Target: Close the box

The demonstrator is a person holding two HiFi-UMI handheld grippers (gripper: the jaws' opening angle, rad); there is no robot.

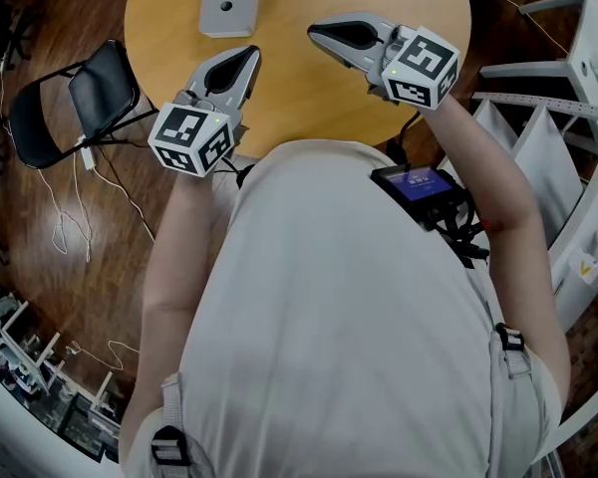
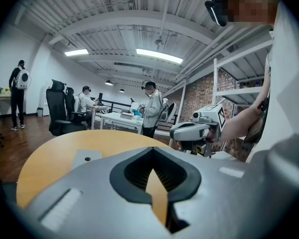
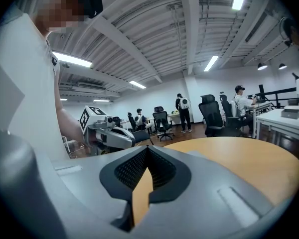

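Note:
A flat grey box (image 1: pixel 229 3) with two round holes in its top lies at the far side of the round wooden table (image 1: pixel 309 98); its corner also shows in the left gripper view as the grey box (image 2: pixel 86 159). My left gripper (image 1: pixel 250 57) hovers over the table's near left part, jaws shut with nothing between them. My right gripper (image 1: pixel 314 35) is held over the table's middle, tip pointing left, jaws together and empty. Both stand well short of the box. In their own views the left gripper (image 2: pixel 152 149) and right gripper (image 3: pixel 147 148) show closed tips.
A black folding chair (image 1: pixel 75 103) stands left of the table, with cables (image 1: pixel 75 227) trailing on the wooden floor. White shelving (image 1: pixel 578 78) rises at the right. A small screen device (image 1: pixel 419 185) hangs on my chest. Distant people, desks and office chairs (image 3: pixel 212 114) fill the room.

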